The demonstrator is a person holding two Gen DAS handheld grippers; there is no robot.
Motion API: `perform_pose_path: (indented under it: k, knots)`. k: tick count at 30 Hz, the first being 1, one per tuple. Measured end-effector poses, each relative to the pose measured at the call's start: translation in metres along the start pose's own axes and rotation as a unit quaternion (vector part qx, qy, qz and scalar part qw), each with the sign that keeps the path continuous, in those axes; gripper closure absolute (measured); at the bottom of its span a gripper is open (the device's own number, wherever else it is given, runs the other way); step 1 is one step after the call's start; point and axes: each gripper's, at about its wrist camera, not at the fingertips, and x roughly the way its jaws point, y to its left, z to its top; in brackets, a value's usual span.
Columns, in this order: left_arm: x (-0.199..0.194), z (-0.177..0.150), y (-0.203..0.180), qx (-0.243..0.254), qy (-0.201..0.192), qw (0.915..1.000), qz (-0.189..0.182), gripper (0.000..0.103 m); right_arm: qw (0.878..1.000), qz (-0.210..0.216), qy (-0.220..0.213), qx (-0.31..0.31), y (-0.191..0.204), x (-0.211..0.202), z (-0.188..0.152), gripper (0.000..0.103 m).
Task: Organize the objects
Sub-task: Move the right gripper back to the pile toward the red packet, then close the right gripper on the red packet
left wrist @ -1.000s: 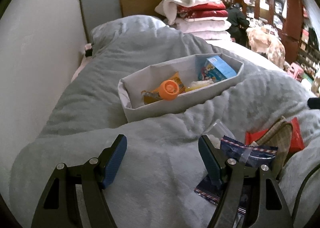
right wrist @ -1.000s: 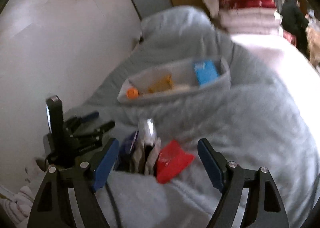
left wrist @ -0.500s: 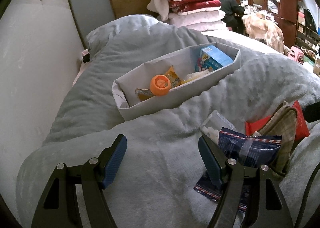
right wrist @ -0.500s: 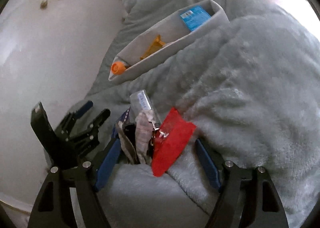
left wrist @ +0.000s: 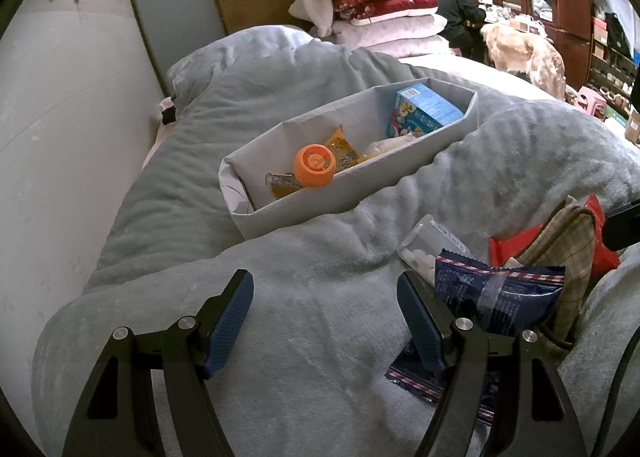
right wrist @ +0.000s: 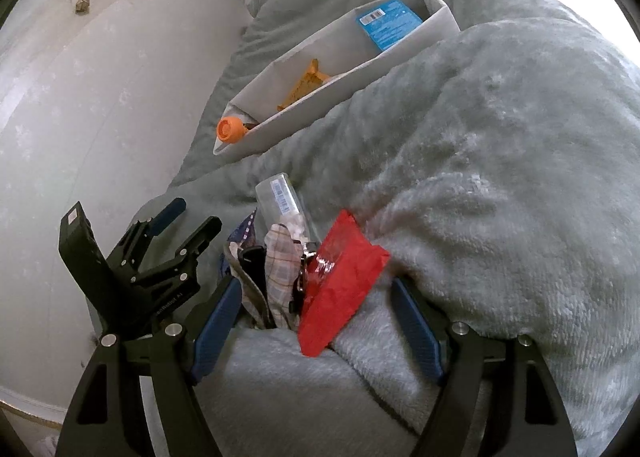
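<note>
Left gripper (left wrist: 324,313): jaws spread, nothing between them, lower centre over the blanket (left wrist: 304,297).
Right gripper (right wrist: 316,321): jaws just widened, straddling the red packet (right wrist: 344,277) and checked pouch (right wrist: 282,261), lower centre.
Fabric bin (left wrist: 360,193): centre, holding an orange-capped bottle (left wrist: 314,165) and a blue box (left wrist: 424,109).

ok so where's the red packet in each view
Left wrist view: the red packet is at the right edge, mostly hidden behind the plaid pouch.
Right wrist view: the red packet is low and centre, between the open right gripper fingers, not clamped.
Shared landmark: the grey fabric bin with the orange cap.
</note>
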Motion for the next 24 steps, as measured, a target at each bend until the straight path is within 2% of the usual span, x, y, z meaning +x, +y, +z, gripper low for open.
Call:
perform_pose_path:
  k: [5, 8, 10, 14, 20, 24]
  knots:
    - [-0.002, -0.001, 0.000, -0.003, -0.005, 1.0000, 0.004, 0.029, 1.000, -0.002, 0.005, -0.003, 0.001, 0.002, 0.000, 0.025]
    - [-0.010, -0.001, 0.003, -0.018, -0.026, 0.9989, 0.035, 0.029, 1.000, 0.000, 0.007, -0.004, 0.001, 0.002, 0.000, 0.023]
    - [-0.021, -0.004, 0.008, -0.041, -0.049, 0.9954, 0.072, 0.029, 1.000, 0.000, 0.007, -0.005, 0.002, 0.003, 0.000, 0.023]
    - [-0.039, -0.009, 0.025, -0.097, -0.087, 0.9855, 0.109, 0.029, 1.000, 0.000, 0.008, -0.005, 0.002, 0.004, -0.001, 0.023]
    - [-0.048, -0.018, 0.059, -0.186, -0.101, 0.9691, 0.126, 0.029, 1.000, 0.001, 0.010, -0.003, 0.002, 0.004, 0.000, 0.023]
    - [-0.048, -0.022, 0.071, -0.219, -0.097, 0.9630, 0.124, 0.029, 1.000, 0.001, 0.013, -0.007, 0.002, 0.006, -0.001, 0.023]
